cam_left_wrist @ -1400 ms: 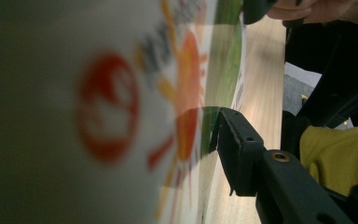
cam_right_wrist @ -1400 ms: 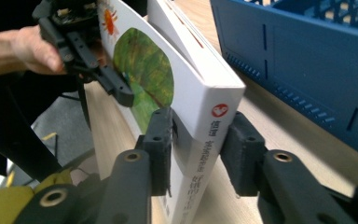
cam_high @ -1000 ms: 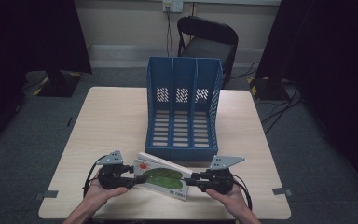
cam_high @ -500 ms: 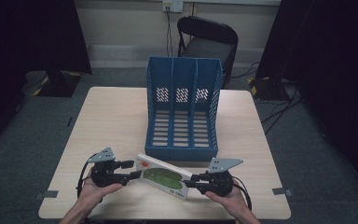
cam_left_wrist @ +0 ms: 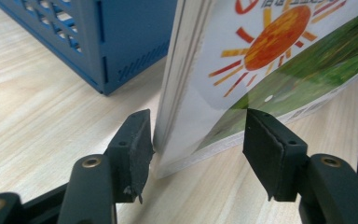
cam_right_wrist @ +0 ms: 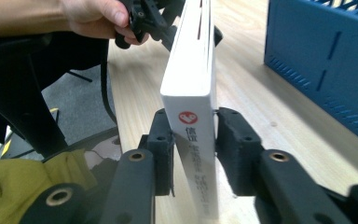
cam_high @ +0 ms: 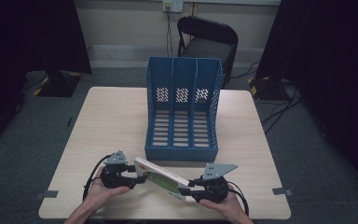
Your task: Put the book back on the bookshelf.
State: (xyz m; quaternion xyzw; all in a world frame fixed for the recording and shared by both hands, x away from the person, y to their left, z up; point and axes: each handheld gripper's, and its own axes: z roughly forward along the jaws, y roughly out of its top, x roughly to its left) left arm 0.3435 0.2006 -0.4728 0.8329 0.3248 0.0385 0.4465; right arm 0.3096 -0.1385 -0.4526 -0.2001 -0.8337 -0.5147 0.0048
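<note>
A white book (cam_high: 161, 177) with a sun and green field on its cover (cam_left_wrist: 279, 51) stands tilted on edge near the table's front, held between my two grippers. My left gripper (cam_high: 137, 176) is at its left end. Its jaws have just been opening, and the book's corner (cam_left_wrist: 191, 149) sits between them. One pad (cam_left_wrist: 137, 144) is by the page edge and the other pad (cam_left_wrist: 265, 149) is apart from the cover. My right gripper (cam_high: 189, 190) is shut on the spine end (cam_right_wrist: 193, 126), though its jaws have just been opening a little.
A blue three-slot file holder (cam_high: 182, 112) lies on its back in the middle of the wooden table (cam_high: 107, 121), just behind the book. A black folding chair (cam_high: 207, 42) stands beyond the table's far edge. Bare tabletop lies left and right of the holder.
The left gripper drew slightly left, then came back to the book's end. The book and the right hand stay about where they were.
</note>
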